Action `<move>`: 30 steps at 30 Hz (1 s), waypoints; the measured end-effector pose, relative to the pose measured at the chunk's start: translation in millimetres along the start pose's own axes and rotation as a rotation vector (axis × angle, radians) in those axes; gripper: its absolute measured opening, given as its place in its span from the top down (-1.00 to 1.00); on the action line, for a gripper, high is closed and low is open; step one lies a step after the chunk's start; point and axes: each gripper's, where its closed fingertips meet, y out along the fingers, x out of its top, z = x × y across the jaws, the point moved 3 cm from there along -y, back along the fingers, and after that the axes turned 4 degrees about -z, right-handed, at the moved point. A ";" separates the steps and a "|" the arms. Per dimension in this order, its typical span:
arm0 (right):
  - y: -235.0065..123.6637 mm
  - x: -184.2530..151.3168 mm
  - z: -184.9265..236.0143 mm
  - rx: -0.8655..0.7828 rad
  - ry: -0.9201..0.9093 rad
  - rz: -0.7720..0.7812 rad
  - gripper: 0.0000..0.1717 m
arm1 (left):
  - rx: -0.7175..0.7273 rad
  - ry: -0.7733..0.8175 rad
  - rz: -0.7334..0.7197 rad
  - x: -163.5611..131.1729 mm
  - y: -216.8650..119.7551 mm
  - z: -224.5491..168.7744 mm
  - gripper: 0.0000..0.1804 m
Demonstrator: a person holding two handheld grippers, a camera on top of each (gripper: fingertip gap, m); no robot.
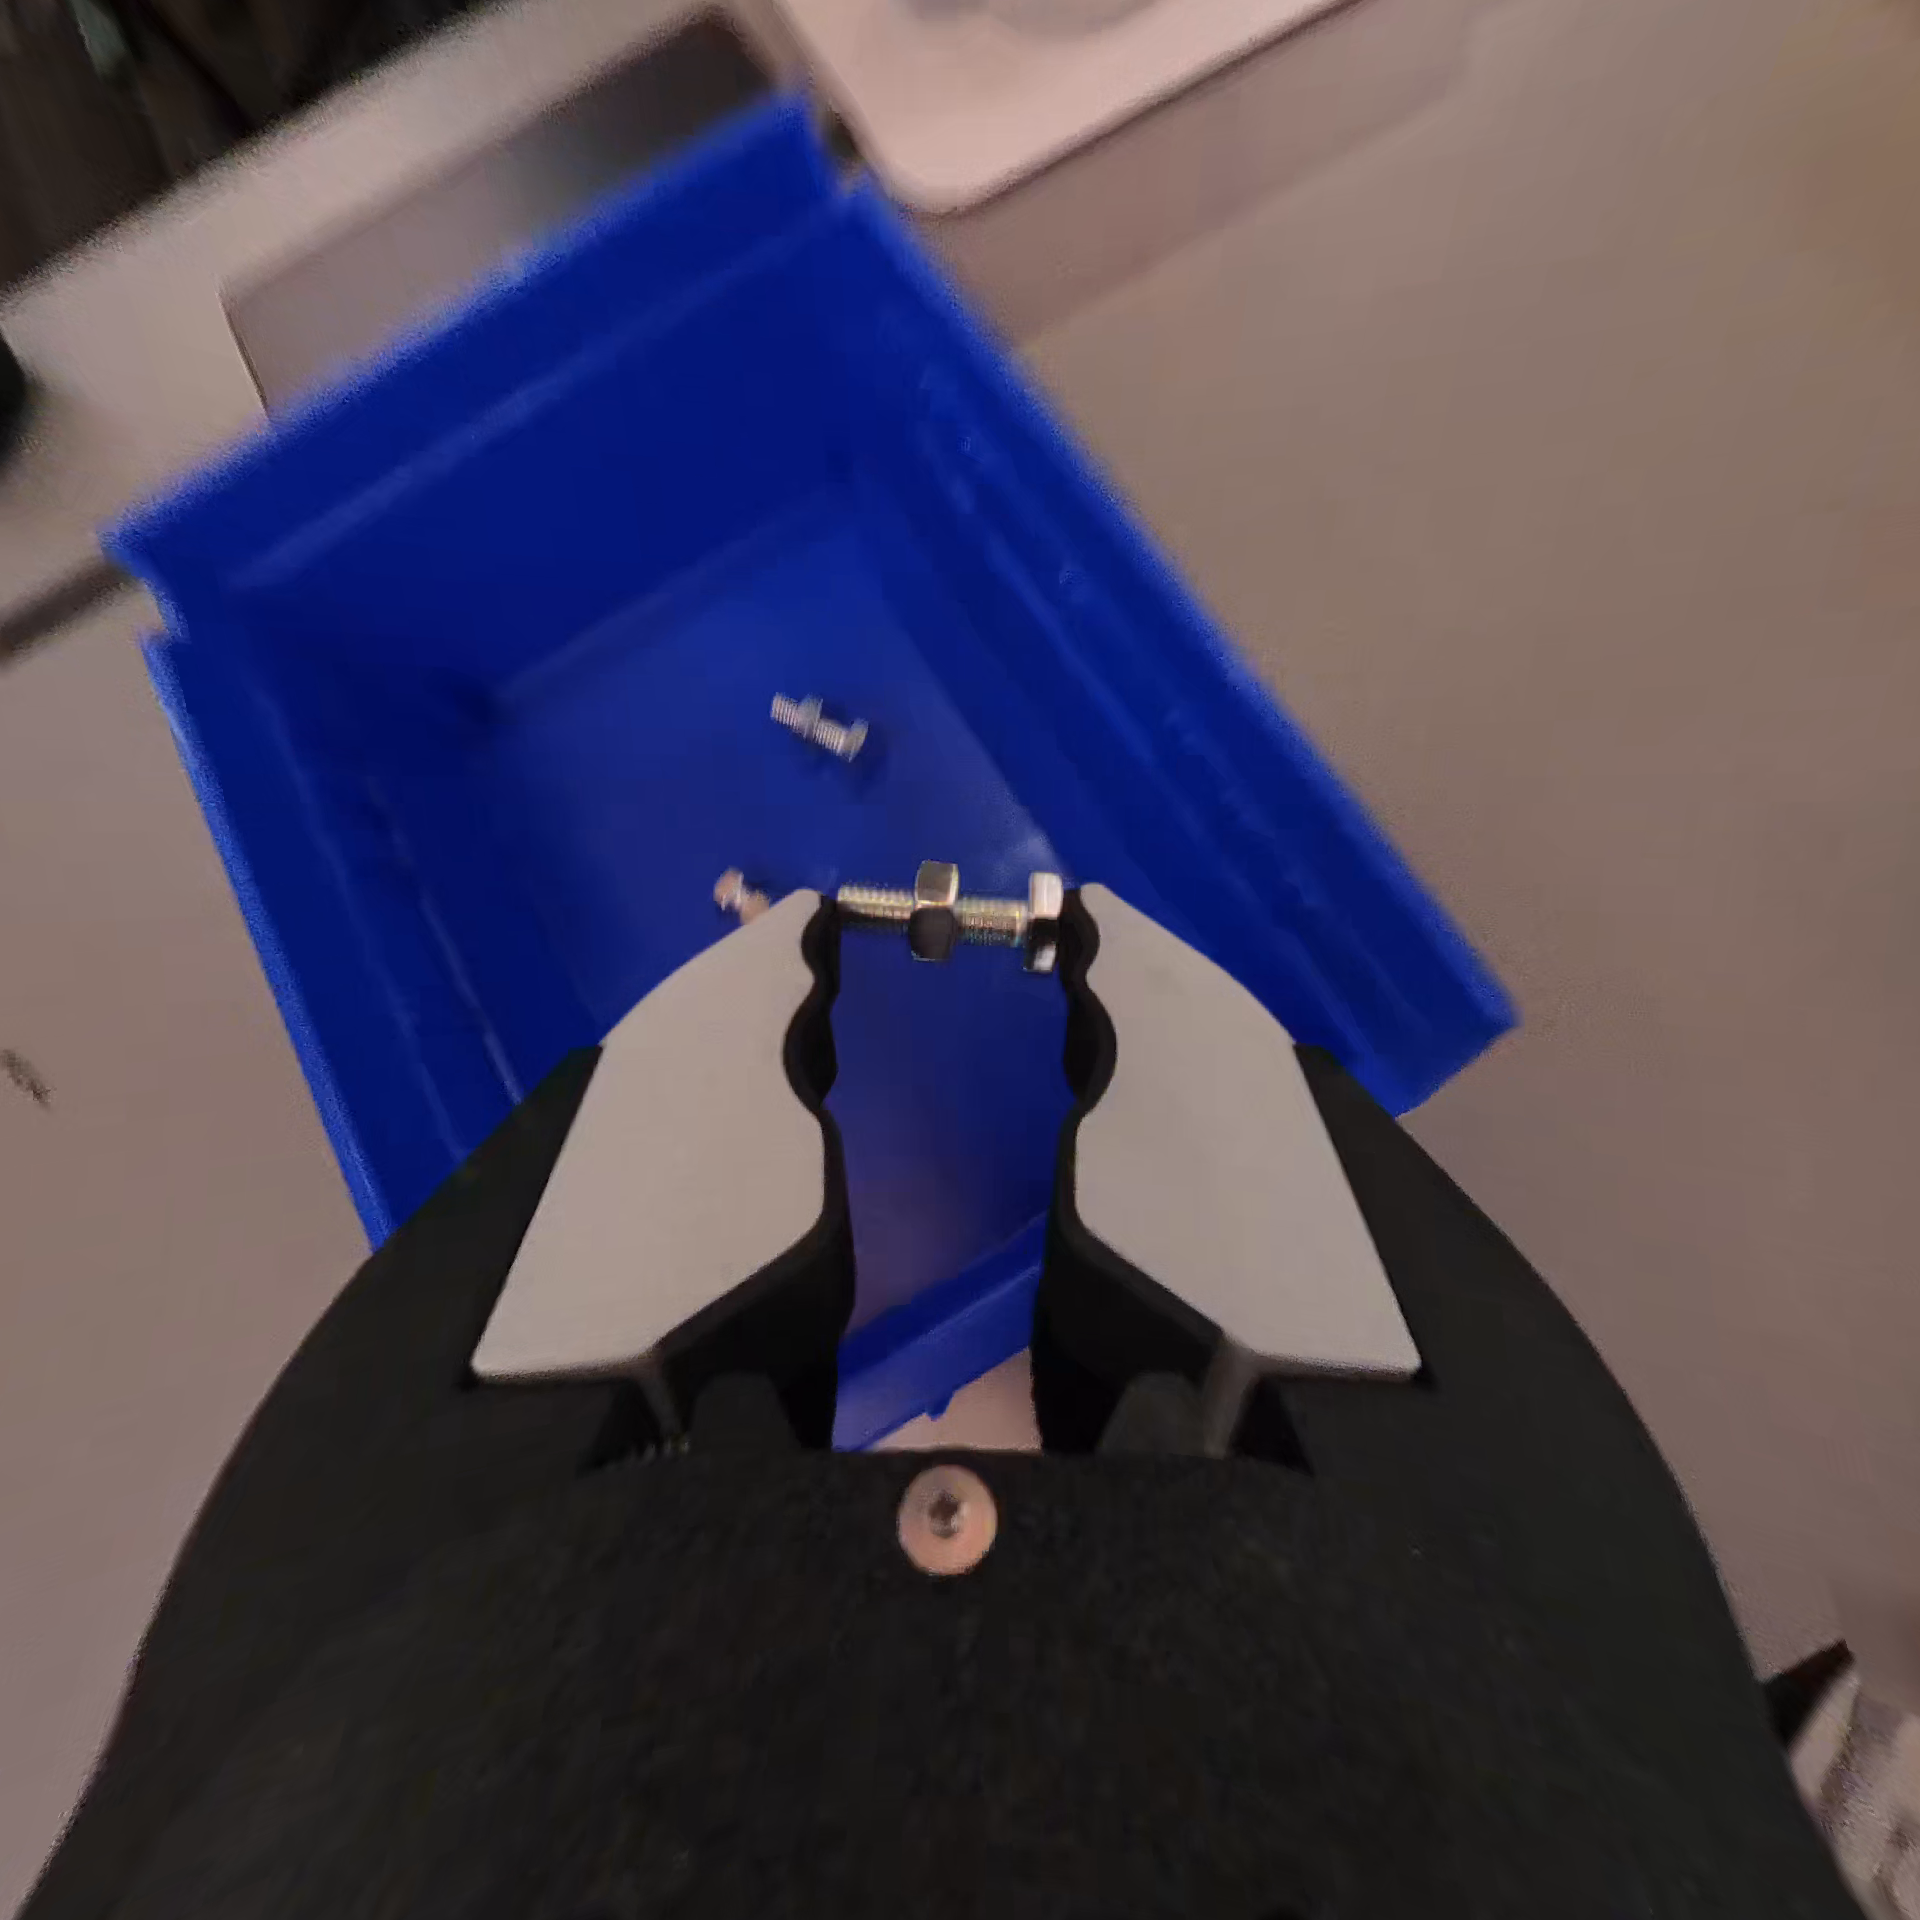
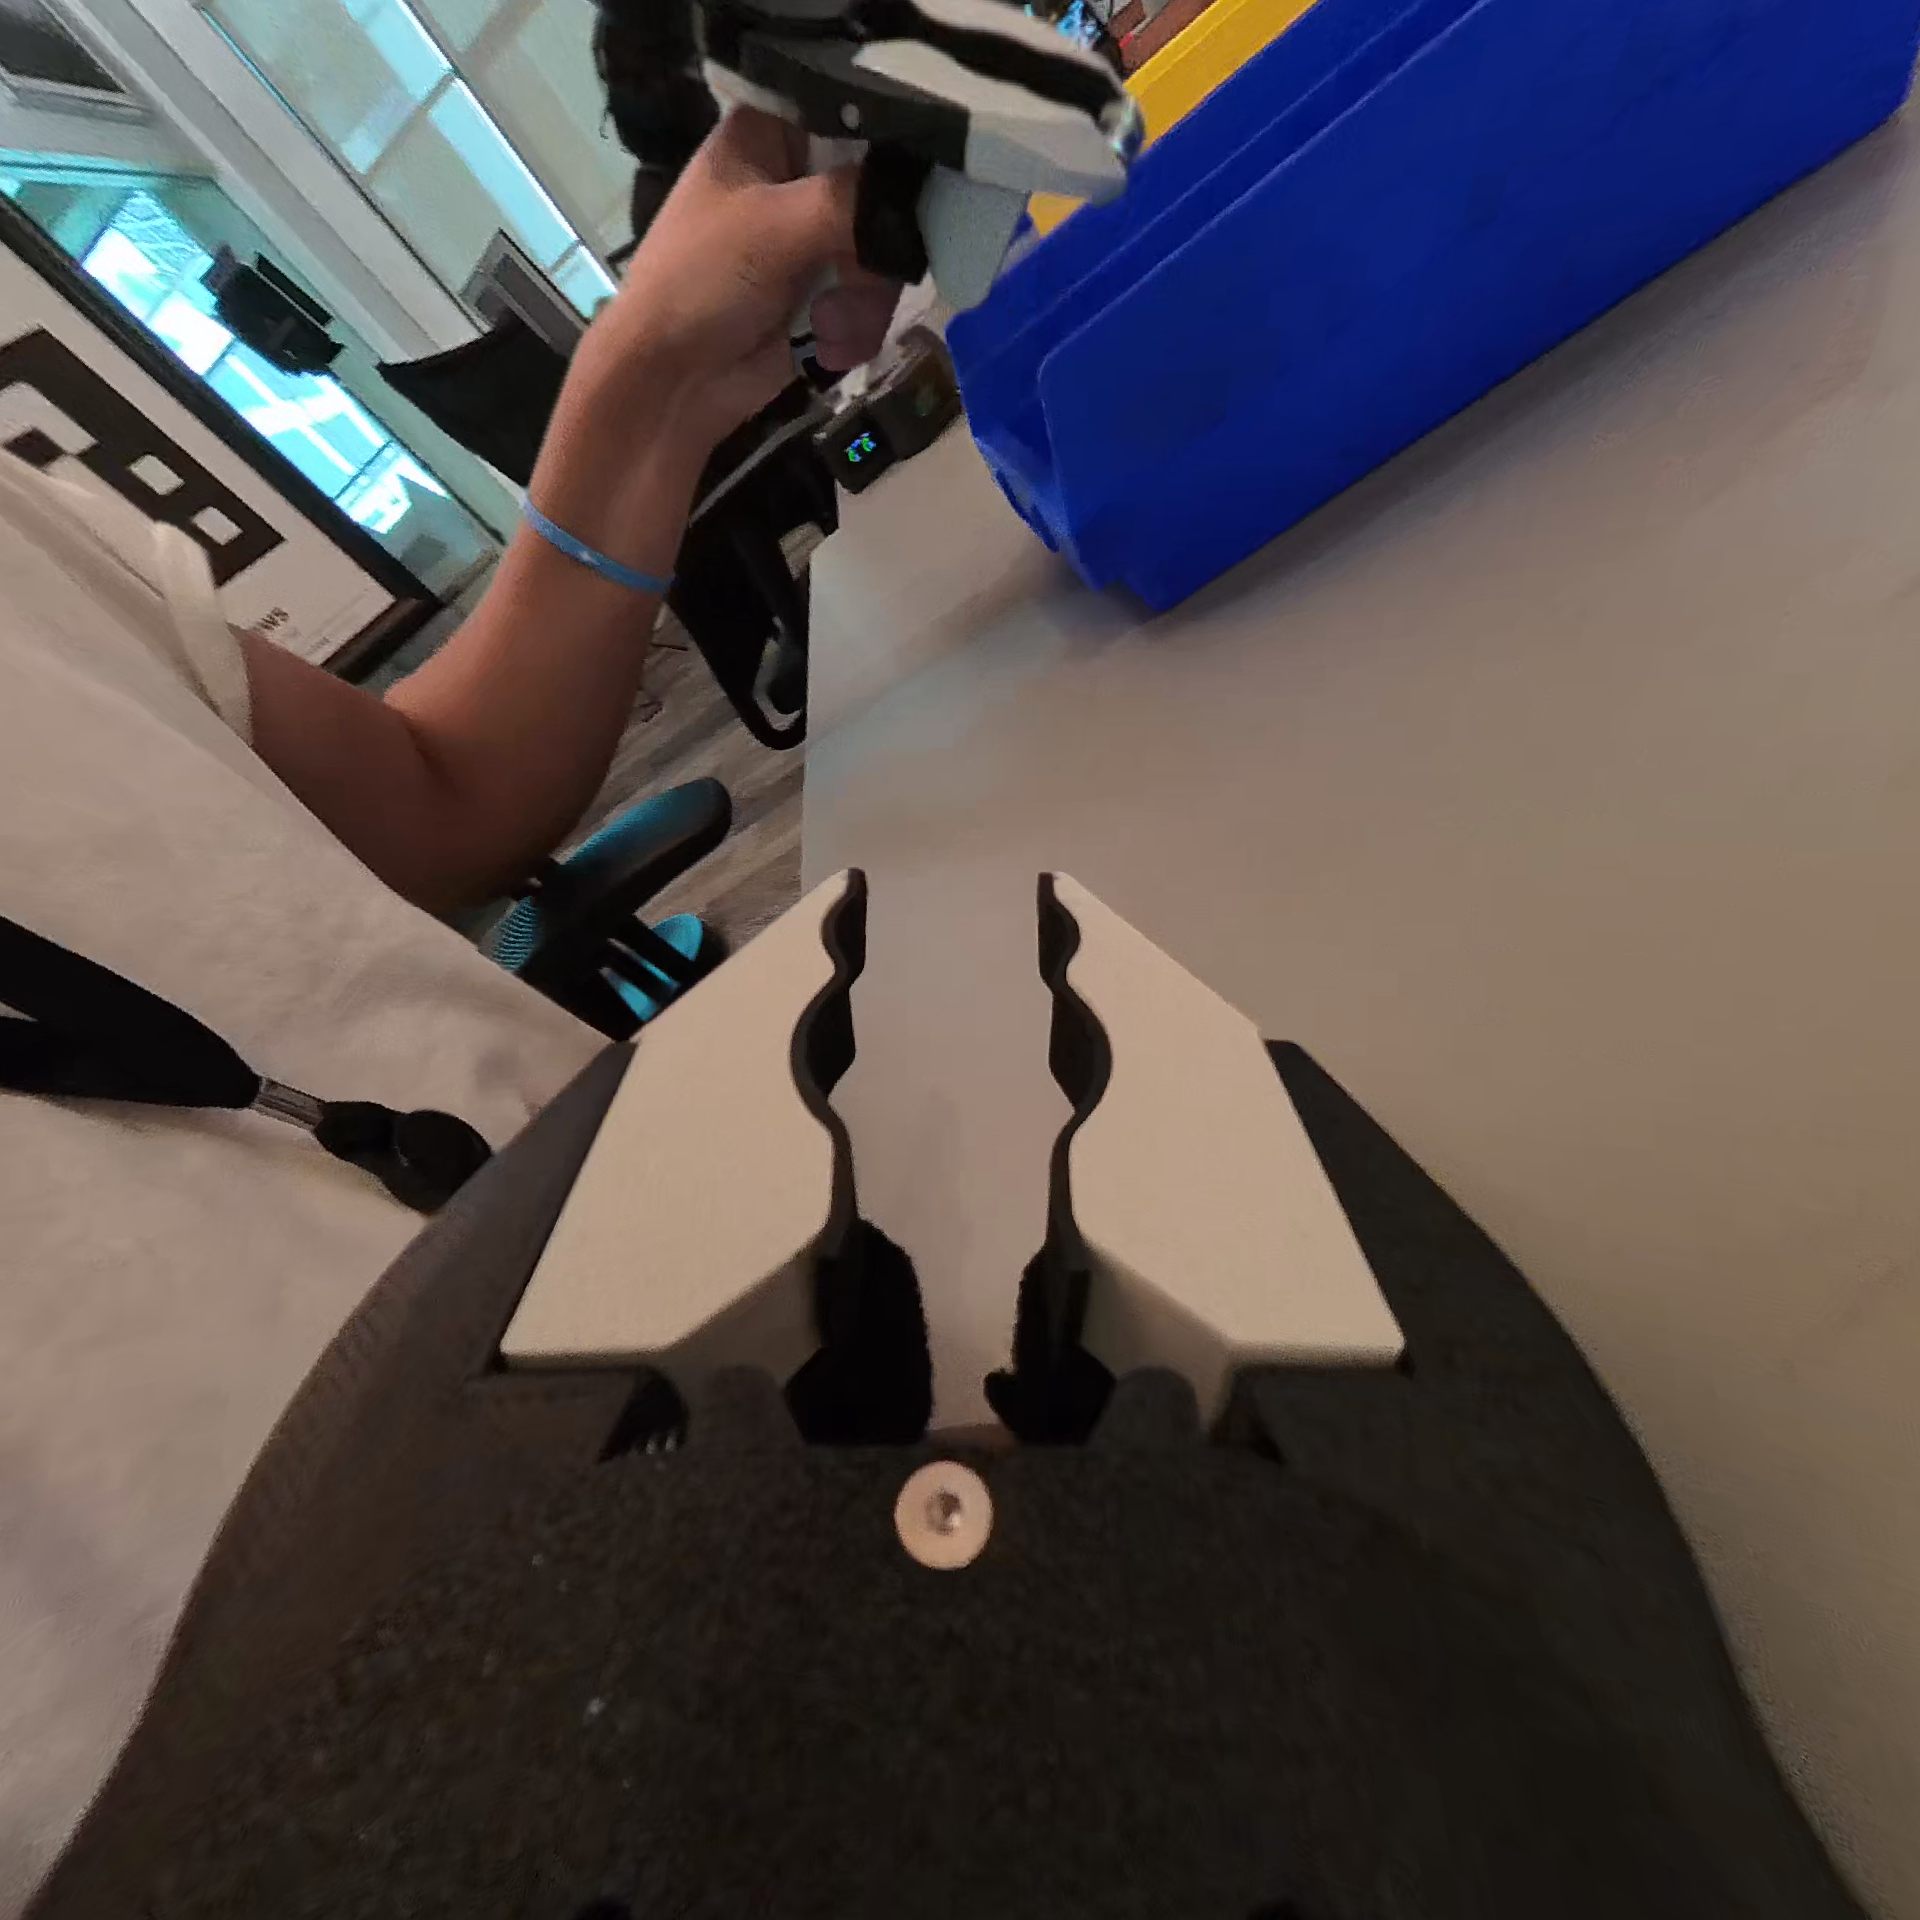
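The left gripper (image 1: 948,920) holds a silver threaded bolt with a hex nut partway along it (image 1: 951,914) lengthwise between its jaws: the hex head sits against one black pad and the threaded tip against the other, above the inside of a blue plastic open-topped bin (image 1: 582,582). By the look of it, the step in hand is carrying this bolt over the bin. Any next move calls for a steady, level grip, since the bolt is pinched only at its two ends and could swing out.

On the bin floor lie a second silver bolt with a nut (image 1: 821,725) and another small silver fastener (image 1: 740,894) just beside the left fingertip. The bin walls rise on all sides of the jaws, so sideways room is limited; straight up is free.

The right gripper (image 2: 951,894) hovers low over the plain grey tabletop (image 2: 1455,935), jaws parted with nothing between them, near the tabletop's edge. The stretch of tabletop between it and the bin's outer wall (image 2: 1351,343) is bare. The person's hand (image 2: 727,270) grips the left tool above the bin.
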 end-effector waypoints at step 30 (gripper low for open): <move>-1.7 26.5 24.8 0.371 0.315 -0.171 0.80 | -0.436 0.842 -0.733 31.9 -19.7 -280.5 0.55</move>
